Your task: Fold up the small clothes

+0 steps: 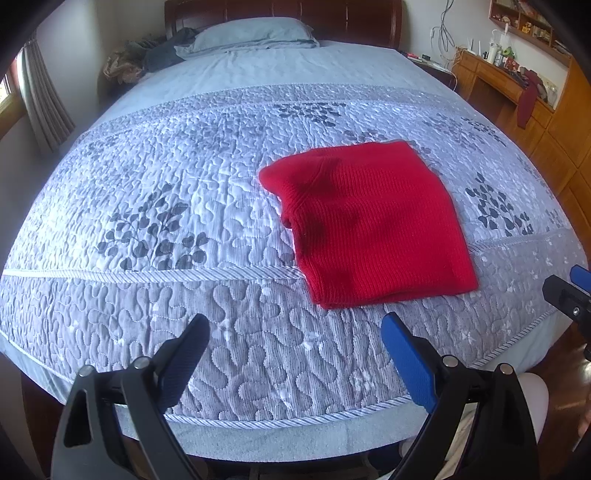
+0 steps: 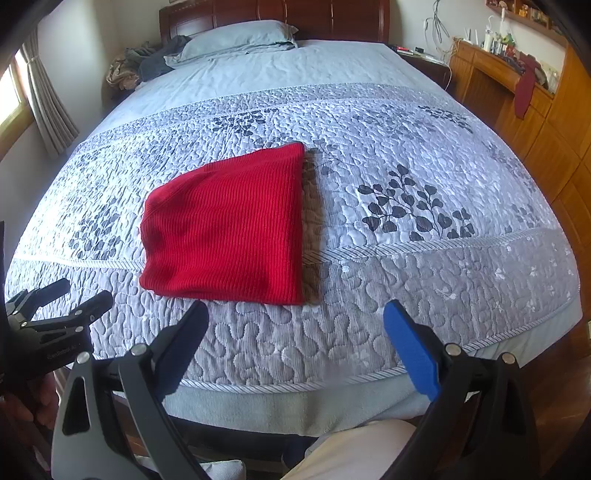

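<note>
One folded red sweater (image 1: 369, 225) on the bed (image 1: 221, 155); two tools spread, empty.

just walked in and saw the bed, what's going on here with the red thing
A person is folding small clothes with a handheld gripper in each hand. A red knit garment lies on the quilted bedspread, already folded into a compact rectangle. Neither gripper touches it: the left gripper and the right gripper are both open and empty, held back over the near edge of the bed. A pillow sits by the headboard.
</note>
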A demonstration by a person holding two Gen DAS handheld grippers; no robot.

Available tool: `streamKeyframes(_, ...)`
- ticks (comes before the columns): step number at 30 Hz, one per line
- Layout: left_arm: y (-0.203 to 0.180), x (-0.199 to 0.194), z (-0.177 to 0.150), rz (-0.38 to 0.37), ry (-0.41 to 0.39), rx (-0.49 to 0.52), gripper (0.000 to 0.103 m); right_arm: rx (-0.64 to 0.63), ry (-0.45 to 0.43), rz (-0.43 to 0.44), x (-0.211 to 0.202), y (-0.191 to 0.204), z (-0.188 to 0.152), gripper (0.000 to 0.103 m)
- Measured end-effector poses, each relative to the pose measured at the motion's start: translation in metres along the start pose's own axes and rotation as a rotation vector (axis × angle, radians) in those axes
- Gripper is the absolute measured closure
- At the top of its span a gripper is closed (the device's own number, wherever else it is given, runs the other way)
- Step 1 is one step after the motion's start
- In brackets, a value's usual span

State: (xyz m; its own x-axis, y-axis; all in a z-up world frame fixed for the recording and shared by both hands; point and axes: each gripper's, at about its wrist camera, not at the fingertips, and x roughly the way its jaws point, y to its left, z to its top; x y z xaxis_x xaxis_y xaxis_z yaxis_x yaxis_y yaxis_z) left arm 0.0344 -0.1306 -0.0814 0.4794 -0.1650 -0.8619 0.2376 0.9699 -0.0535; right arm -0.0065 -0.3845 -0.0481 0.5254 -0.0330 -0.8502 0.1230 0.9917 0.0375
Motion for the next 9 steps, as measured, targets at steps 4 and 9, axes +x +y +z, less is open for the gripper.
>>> streamKeyframes(4, 0.0001, 0.0, 0.0002, 0.002, 0.005, -0.008, 0.009, 0.005, -0.003, 0.002, -0.0001, 0.0003, -0.0004, 0.008)
streamKeyframes(9, 0.0003, -0.0009, 0.0004, 0.002, 0.003, -0.01, 0.009, 0.007, -0.011, 0.005, -0.0018, -0.0019, 0.0009, 0.008)
